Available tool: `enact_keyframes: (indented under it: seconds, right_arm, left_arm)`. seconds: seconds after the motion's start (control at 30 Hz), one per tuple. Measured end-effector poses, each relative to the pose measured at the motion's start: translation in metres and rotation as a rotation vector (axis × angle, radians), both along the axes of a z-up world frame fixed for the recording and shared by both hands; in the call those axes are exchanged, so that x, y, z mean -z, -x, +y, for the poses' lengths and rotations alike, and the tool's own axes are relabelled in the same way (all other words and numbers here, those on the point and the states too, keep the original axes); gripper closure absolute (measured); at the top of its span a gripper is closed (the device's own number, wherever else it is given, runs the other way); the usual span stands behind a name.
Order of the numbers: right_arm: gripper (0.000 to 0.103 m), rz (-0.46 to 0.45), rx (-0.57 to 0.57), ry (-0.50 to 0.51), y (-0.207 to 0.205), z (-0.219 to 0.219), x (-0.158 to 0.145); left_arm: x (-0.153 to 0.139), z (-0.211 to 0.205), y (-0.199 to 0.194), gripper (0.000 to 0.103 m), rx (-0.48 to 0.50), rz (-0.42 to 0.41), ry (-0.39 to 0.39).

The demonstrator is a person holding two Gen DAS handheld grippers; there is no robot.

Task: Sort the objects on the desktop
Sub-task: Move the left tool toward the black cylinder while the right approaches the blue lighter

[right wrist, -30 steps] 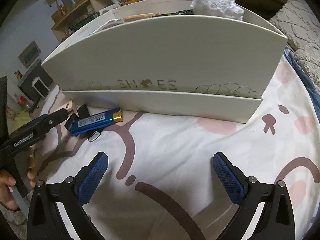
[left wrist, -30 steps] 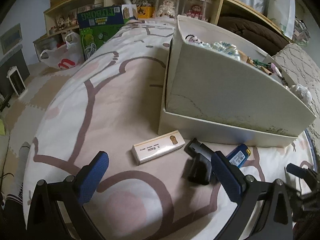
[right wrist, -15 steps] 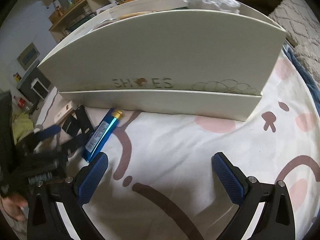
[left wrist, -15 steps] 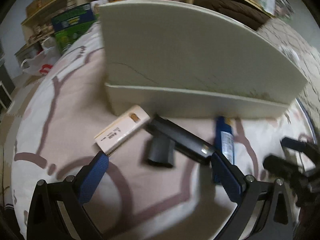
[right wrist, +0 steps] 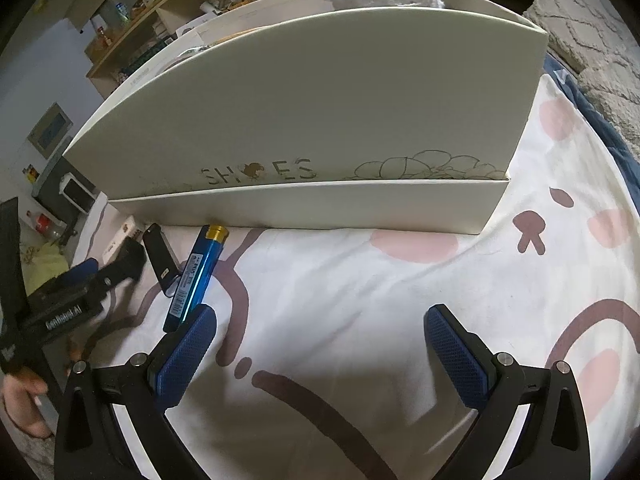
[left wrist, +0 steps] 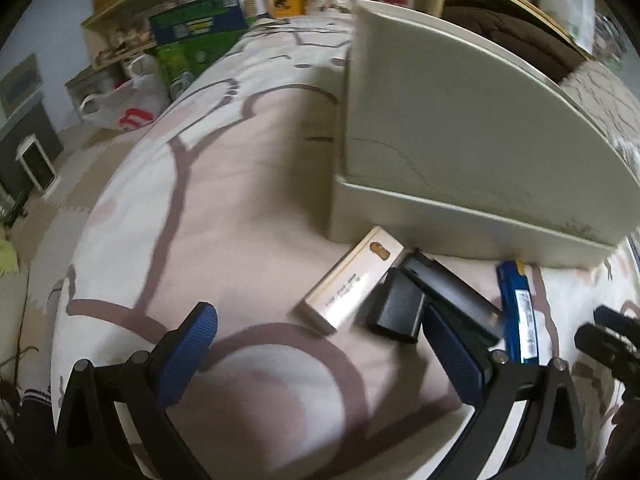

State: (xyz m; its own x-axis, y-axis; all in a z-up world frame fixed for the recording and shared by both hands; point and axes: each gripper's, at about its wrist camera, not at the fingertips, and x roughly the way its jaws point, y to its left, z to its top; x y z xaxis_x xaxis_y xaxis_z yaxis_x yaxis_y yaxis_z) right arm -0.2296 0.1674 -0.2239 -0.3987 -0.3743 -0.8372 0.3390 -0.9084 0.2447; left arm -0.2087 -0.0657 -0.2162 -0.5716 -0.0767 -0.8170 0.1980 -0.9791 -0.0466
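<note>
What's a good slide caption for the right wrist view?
Open right tool faces a cream shoe box; a blue lighter lies by its left finger.

Dim, soft indoor light; left view motion-blurred, both fisheye-bent at edges.

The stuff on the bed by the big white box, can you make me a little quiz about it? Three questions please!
1. True or false: the blue tube with the gold cap is lying on the bedsheet, outside the white box.
2. What word is printed on the front of the white box? A) TOYS B) SHOES C) BOOKS
3. Fill in: both the left gripper and the right gripper are ____, holding nothing.

Key: 1 true. 2 B. 3 open.

Bonus fact: a small cream packet and a black gadget lie beside the tube.
</note>
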Motion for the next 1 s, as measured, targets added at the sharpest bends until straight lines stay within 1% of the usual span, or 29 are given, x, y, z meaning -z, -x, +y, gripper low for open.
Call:
enact_keyframes:
  seconds: [0.1,0.17,0.23,0.37,0.43,0.47,0.57,0.63,0.73,0.93,1.0]
  right_arm:
    - [0.000,-0.002,0.001,0.003,0.001,0.003,-0.001]
    - [0.000,-0.003,0.002,0.004,0.002,0.003,-0.001]
    - [0.000,-0.003,0.006,0.003,0.002,0.003,-0.001]
    - [0.000,-0.003,0.006,0.004,0.003,0.003,-0.001]
    - [0.000,-0.003,0.005,0.002,0.003,0.002,-0.001]
    - [0.000,-0.003,0.005,0.001,0.003,0.002,0.000]
    - [0.000,-0.002,0.003,-0.001,0.003,0.000,0.000]
    - [0.000,-0.002,0.004,-0.001,0.003,0.000,0.000]
    - [0.000,-0.003,0.005,-0.001,0.002,0.000,0.001]
    - [0.000,0.001,-0.006,-0.024,-0.001,0.004,0.003]
    - [0.000,0.002,-0.008,-0.029,0.001,0.003,0.004]
  left_arm:
    - [-0.001,-0.006,-0.003,0.000,-0.024,0.002,0.012]
    - [-0.005,-0.009,-0.006,0.000,-0.038,0.013,-0.004]
    - [-0.011,-0.011,-0.006,0.000,-0.025,0.040,-0.054]
    - [-0.034,-0.005,-0.015,0.000,0.047,0.144,-0.214]
    - [-0.040,0.000,-0.016,0.000,0.091,0.172,-0.289]
    - [-0.041,0.004,-0.016,0.000,0.106,0.176,-0.312]
    - [-0.037,0.014,-0.013,0.000,0.147,0.158,-0.379]
    - [-0.029,0.020,-0.010,0.000,0.173,0.129,-0.449]
    - [-0.021,0.027,-0.009,0.000,0.195,0.095,-0.525]
    - [-0.016,0.038,-0.003,0.000,0.220,0.048,-0.596]
    - [-0.016,0.043,-0.003,0.000,0.244,0.033,-0.622]
